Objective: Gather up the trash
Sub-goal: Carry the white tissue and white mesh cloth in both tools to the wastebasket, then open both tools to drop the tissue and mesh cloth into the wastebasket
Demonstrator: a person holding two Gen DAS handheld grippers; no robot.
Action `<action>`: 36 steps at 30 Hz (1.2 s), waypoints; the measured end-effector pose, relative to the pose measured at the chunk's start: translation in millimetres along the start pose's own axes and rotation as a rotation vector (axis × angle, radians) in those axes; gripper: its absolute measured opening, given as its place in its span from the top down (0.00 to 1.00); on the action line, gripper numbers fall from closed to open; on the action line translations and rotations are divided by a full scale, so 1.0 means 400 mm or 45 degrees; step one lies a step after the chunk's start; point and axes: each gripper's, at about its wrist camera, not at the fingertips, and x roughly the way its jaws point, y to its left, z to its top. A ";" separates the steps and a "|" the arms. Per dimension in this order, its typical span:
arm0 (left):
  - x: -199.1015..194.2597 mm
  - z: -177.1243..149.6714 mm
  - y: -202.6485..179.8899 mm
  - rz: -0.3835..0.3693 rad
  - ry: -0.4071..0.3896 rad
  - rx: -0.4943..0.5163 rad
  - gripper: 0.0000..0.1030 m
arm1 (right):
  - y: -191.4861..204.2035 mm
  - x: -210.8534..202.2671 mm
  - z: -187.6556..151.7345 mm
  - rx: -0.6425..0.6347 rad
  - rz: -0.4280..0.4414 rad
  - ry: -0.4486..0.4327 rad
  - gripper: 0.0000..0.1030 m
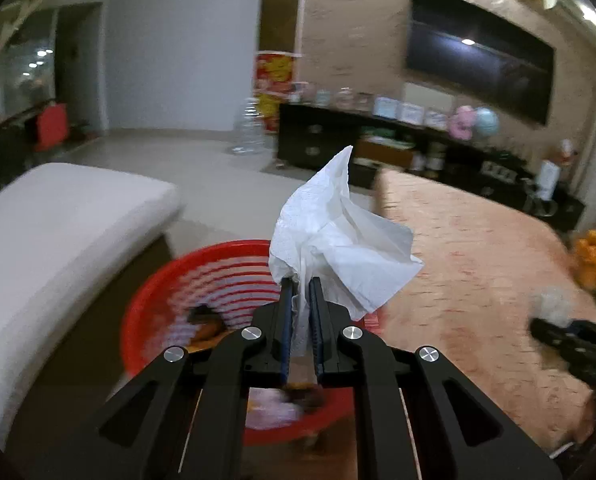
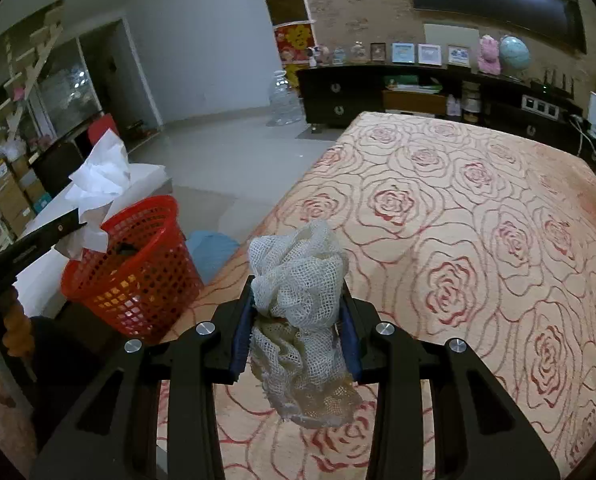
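My left gripper [image 1: 301, 280] is shut on a crumpled white tissue [image 1: 334, 236] and holds it above the red plastic basket [image 1: 153, 300], which has some trash in it. In the right wrist view the tissue [image 2: 97, 184] hangs over the red basket [image 2: 137, 268] at the left. My right gripper [image 2: 298, 304] is shut on a wad of white mesh netting [image 2: 302, 276] above the rose-patterned table cloth [image 2: 458, 240]. The right gripper with its netting also shows at the right edge of the left wrist view [image 1: 554, 320].
A white cushioned bench [image 1: 57, 232] stands left of the basket. A blue object [image 2: 209, 248] lies on the floor between basket and table. A dark TV cabinet [image 2: 378, 92] with frames and toys runs along the far wall. A clear water jug [image 2: 281, 96] stands on the floor.
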 end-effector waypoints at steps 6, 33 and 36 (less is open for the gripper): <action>0.025 -0.009 0.053 0.108 0.048 -0.031 0.92 | 0.050 0.022 0.023 -0.028 0.057 0.001 0.65; 0.047 -0.030 0.173 0.116 0.131 -0.181 0.55 | 0.375 0.230 0.150 -0.161 0.507 0.144 0.41; 0.030 -0.027 0.183 0.120 0.094 -0.203 0.47 | 0.371 0.222 0.147 -0.136 0.540 0.132 0.31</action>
